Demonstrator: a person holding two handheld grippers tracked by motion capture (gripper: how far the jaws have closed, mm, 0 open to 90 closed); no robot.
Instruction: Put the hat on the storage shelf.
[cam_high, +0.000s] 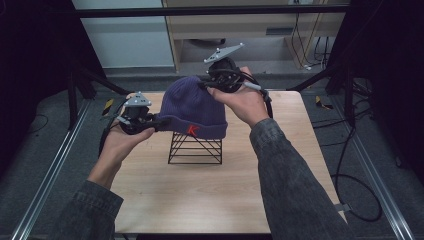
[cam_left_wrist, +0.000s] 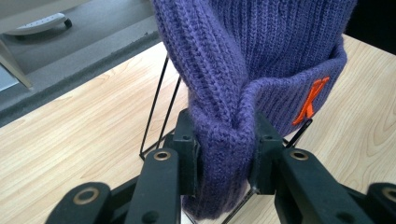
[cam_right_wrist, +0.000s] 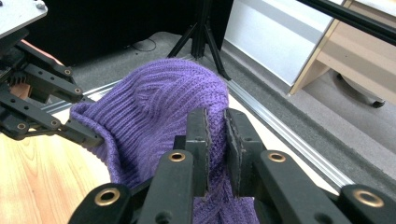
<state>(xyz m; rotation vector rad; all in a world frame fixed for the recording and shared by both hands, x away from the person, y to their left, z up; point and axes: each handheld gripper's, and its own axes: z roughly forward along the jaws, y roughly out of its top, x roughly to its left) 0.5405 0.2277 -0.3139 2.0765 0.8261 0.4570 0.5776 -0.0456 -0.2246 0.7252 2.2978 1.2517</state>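
Nearest the person, the left gripper (cam_high: 150, 121) has its jaws clamped on a fold of the purple beanie's (cam_high: 192, 107) cuff. Over the black wire stand (cam_high: 195, 148) on the wooden table (cam_high: 210, 195), the hat hangs draped, seemingly being fitted or lifted. Farther back, the right gripper (cam_high: 209, 82) pinches the crown knit tightly. Moving both hands level and together should keep the knit from snagging on the wire.

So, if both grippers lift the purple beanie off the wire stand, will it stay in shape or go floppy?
Probably floppy: the beanie bunches into folds where the left gripper pinches it. Likely light, since the thin wire stand bears it. The ribbed knit seems unlikely to slip.
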